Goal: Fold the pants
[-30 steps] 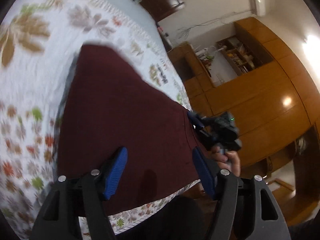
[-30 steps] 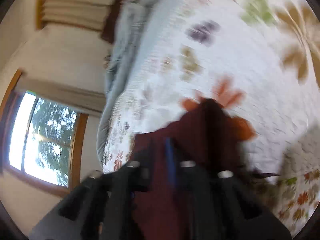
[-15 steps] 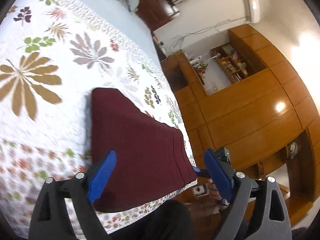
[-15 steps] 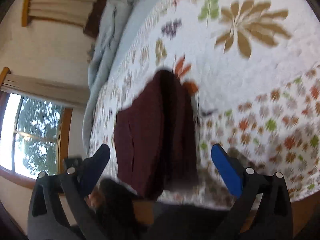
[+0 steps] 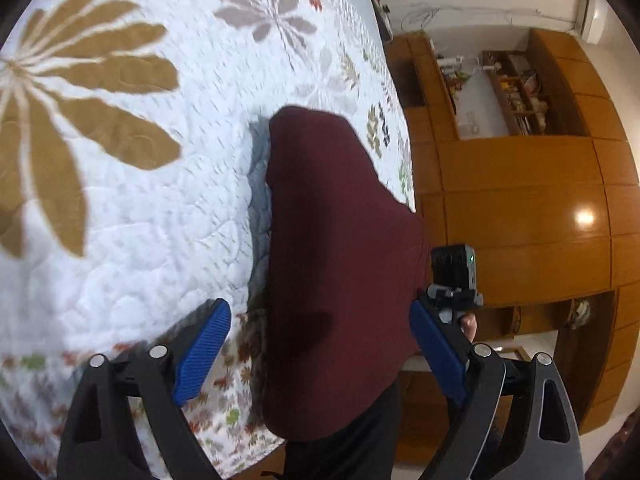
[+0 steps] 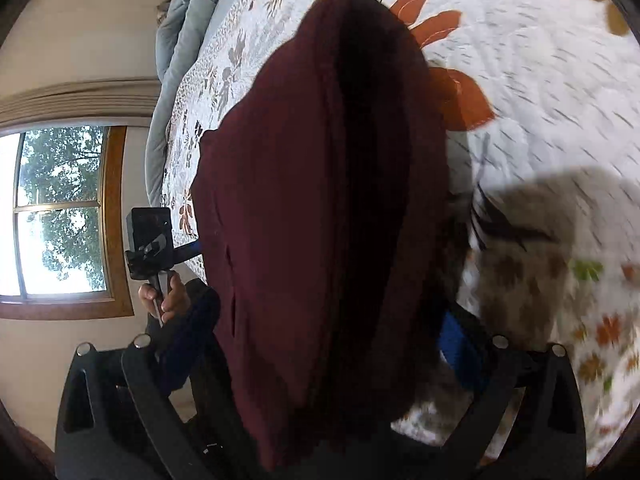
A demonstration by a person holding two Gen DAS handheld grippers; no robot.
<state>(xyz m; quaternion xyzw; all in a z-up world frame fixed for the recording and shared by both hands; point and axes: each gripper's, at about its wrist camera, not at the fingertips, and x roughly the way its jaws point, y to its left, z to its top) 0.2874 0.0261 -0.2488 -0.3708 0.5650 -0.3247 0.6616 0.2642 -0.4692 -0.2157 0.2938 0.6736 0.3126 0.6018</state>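
Observation:
The folded maroon pants (image 5: 332,264) lie on the floral quilt (image 5: 132,208) near the bed's front edge. In the right wrist view the pants (image 6: 320,208) fill the middle, with a dark crease down their length. My left gripper (image 5: 318,350) is open, its blue pads wide apart on either side of the near end of the pants. My right gripper (image 6: 328,356) is open too, its jaws spread around the other near end; the fabric hides much of its pads. Each gripper shows in the other's view, hand-held at the bed edge.
A grey-blue blanket (image 6: 180,40) lies bunched along the bed's far side. Wooden cabinets and shelves (image 5: 520,200) stand beside the bed. A window (image 6: 56,208) is in the wall past the bed. A dark thread or small item (image 6: 500,228) lies on the quilt.
The right gripper opened and let go of the pants. Both grippers then pulled back and have now moved in close again, jaws open around the folded pants.

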